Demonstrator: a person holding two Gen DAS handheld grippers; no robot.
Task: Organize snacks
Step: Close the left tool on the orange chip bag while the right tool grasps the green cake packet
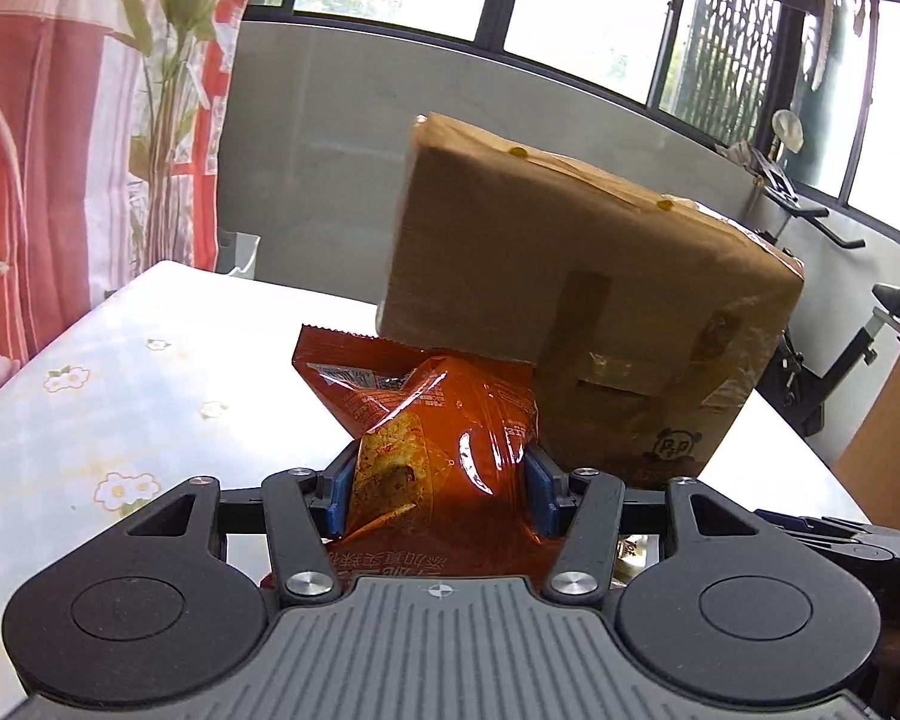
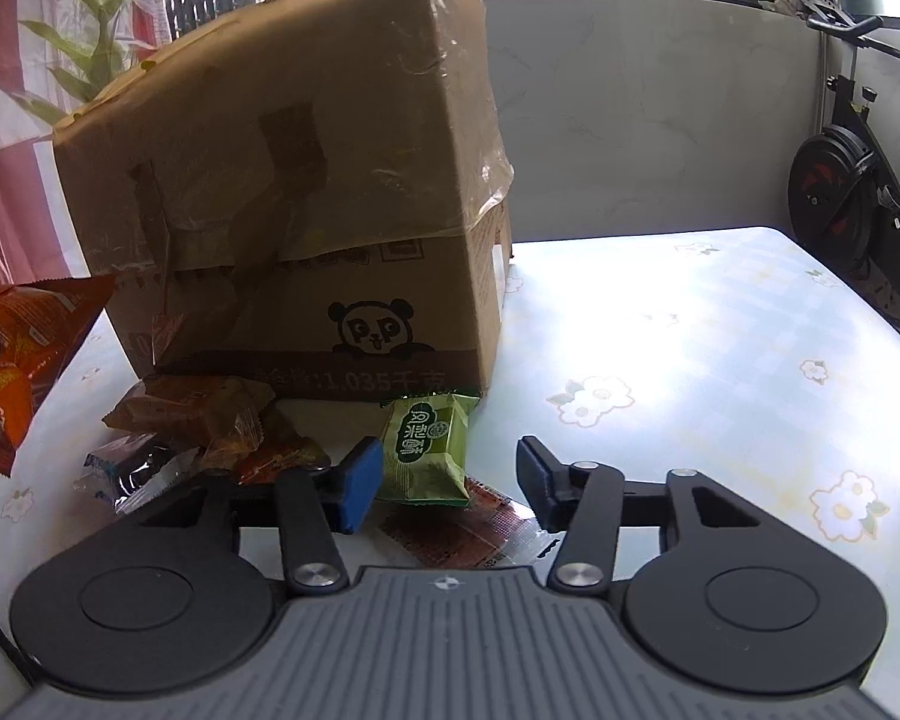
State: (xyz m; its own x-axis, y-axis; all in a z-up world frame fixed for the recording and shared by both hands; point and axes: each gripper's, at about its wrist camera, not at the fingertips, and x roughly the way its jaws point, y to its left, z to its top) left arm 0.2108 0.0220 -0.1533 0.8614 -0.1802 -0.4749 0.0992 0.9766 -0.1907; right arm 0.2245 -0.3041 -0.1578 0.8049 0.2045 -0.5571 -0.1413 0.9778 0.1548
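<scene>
My left gripper (image 1: 438, 492) is shut on an orange snack bag (image 1: 438, 420) and holds it above the table, just in front of a taped cardboard box (image 1: 570, 300). The same bag shows at the left edge of the right wrist view (image 2: 24, 330). My right gripper (image 2: 450, 480) is open and low over the table, in front of the box (image 2: 306, 180). A green snack packet (image 2: 426, 444) lies between its fingers, and a red-brown flat packet (image 2: 462, 534) lies under them. Several orange wrapped snacks (image 2: 210, 414) and a dark packet (image 2: 132, 471) lie to the left.
The table (image 2: 690, 360) has a pale floral cloth and stands against a grey wall. A red patterned curtain (image 1: 60, 150) hangs at the left. An exercise bike (image 2: 852, 192) stands beyond the table's right edge.
</scene>
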